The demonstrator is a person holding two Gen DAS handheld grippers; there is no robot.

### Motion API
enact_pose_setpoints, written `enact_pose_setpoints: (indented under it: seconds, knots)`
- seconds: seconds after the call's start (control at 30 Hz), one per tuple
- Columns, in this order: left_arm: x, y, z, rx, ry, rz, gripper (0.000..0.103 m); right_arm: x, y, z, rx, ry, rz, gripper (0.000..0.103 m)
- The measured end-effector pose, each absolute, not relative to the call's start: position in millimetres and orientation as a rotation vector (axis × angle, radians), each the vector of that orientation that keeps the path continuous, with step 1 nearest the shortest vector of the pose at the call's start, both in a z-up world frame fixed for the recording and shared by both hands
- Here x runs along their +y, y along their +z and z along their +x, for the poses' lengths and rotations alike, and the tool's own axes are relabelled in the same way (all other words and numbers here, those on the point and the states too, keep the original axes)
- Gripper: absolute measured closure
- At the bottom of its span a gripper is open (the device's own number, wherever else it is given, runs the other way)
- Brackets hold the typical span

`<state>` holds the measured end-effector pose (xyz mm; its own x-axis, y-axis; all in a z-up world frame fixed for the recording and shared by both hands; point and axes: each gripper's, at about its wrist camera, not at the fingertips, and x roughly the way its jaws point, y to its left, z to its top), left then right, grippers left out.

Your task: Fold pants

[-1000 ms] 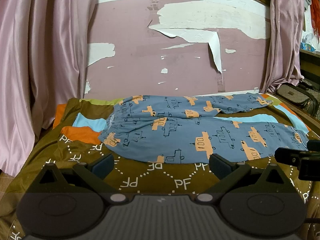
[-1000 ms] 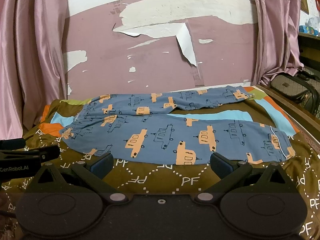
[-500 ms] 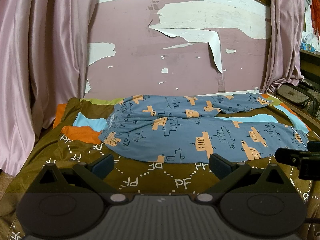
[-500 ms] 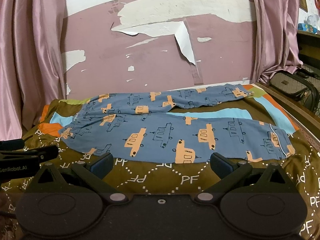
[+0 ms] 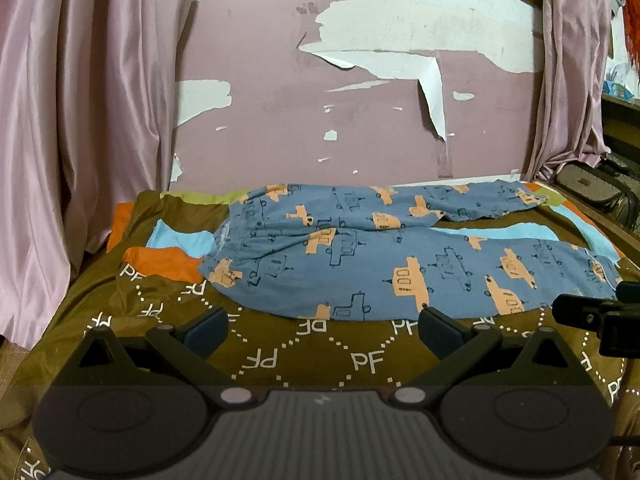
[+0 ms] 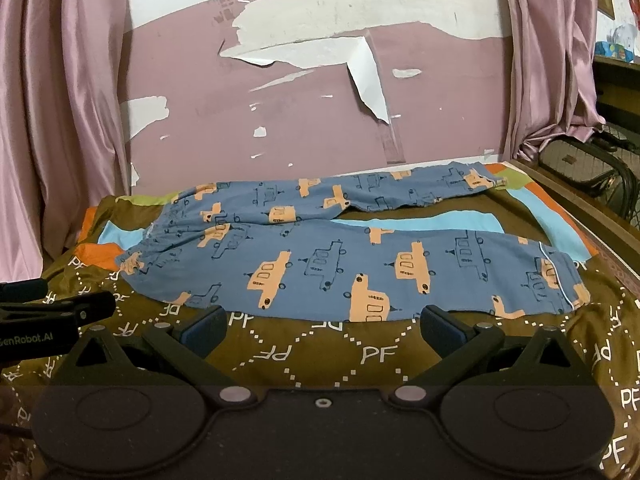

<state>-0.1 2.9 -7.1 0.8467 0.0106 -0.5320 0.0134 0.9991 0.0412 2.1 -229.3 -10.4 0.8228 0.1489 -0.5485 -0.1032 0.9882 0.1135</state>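
Observation:
Blue pants point(image 5: 360, 252) with orange vehicle prints lie spread flat on the bed, waistband at the left, both legs running right and apart. They also show in the right wrist view point(image 6: 340, 256). My left gripper point(image 5: 322, 326) is open and empty, just short of the near leg's edge. My right gripper point(image 6: 322, 326) is open and empty, also just short of the near leg. The right gripper's body shows at the right of the left wrist view point(image 5: 600, 316). The left gripper's body shows at the left of the right wrist view point(image 6: 52, 316).
A brown bedspread point(image 5: 304, 356) with white "PF" lettering covers the bed. Pink curtains point(image 5: 80, 120) hang at both sides. A pink wall with peeling paint point(image 5: 360, 100) stands behind. A wooden bed edge point(image 6: 580, 208) runs along the right.
Both grippers have shifted very slightly; the pants have not moved.

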Motion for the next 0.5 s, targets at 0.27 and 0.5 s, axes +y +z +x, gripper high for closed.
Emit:
enact_pose_setpoints:
  seconds: [0.27, 0.5]
  knots:
    - [2, -12, 11, 0.624, 0.020, 0.035, 0.000, -227, -12, 16, 0.649, 0.088, 0.064, 0.001]
    - [1, -15, 23, 0.650, 0.030, 0.018, 0.000, -230, -10, 26, 0.660, 0.070, 0.065, 0.001]
